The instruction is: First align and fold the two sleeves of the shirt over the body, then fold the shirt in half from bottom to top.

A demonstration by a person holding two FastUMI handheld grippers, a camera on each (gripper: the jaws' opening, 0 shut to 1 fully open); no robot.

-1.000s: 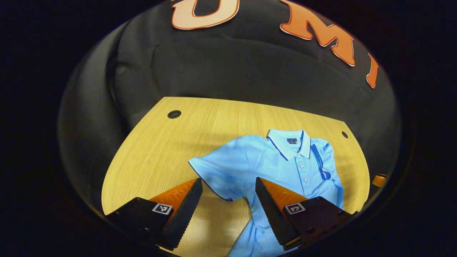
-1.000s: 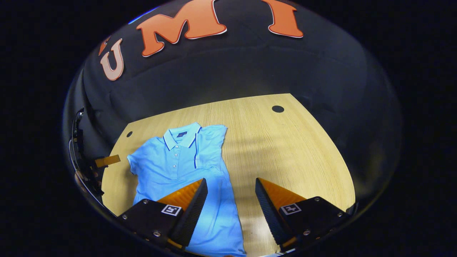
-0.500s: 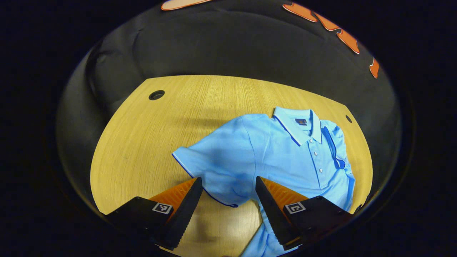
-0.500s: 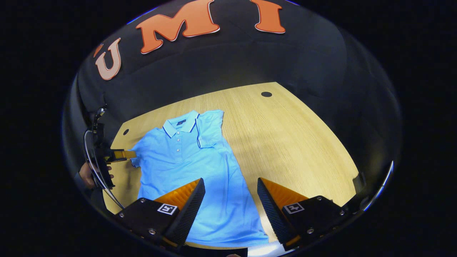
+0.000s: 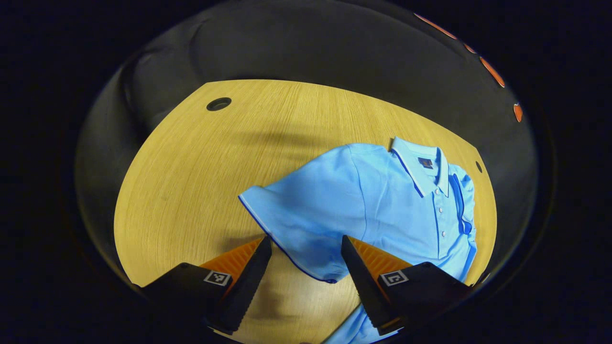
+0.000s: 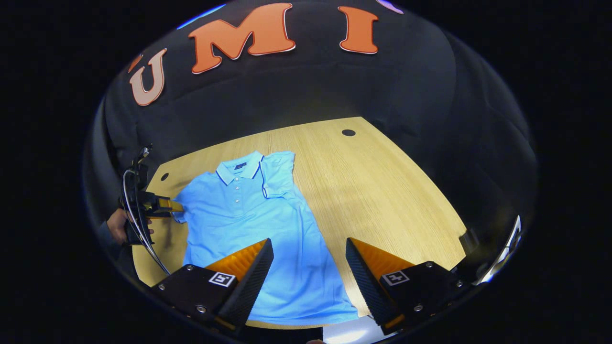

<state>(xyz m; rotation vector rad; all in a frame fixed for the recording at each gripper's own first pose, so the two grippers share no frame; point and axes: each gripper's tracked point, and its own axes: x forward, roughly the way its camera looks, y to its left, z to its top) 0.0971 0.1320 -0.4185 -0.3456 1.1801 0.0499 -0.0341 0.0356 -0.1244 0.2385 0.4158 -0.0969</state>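
A light blue polo shirt (image 5: 382, 210) lies face up on the wooden table (image 5: 191, 181), collar at the far end. Its spread sleeve (image 5: 291, 220) reaches toward me, the dark-trimmed hem lying between the fingers of my open left gripper (image 5: 305, 241); I cannot tell whether they touch it. The other sleeve (image 6: 277, 174) is folded over the shirt (image 6: 253, 224) beside the button placket. My right gripper (image 6: 309, 240) stands open above the shirt's lower part near its side edge, holding nothing. In the right gripper view the left gripper (image 6: 165, 205) sits at the spread sleeve, held by a hand (image 6: 117, 227).
Round cable holes mark the tabletop (image 6: 382, 191) at the far corners (image 5: 218, 103) (image 6: 348, 132). The shirt's bottom hem (image 6: 306, 317) lies close to the table's near edge. Bare wood stretches to the right of the shirt. Black cloth walls stand behind the table.
My left gripper has moved in on the spread sleeve, which now lies between its fingers. My right gripper has drawn back, so the bottom hem and table edge show.
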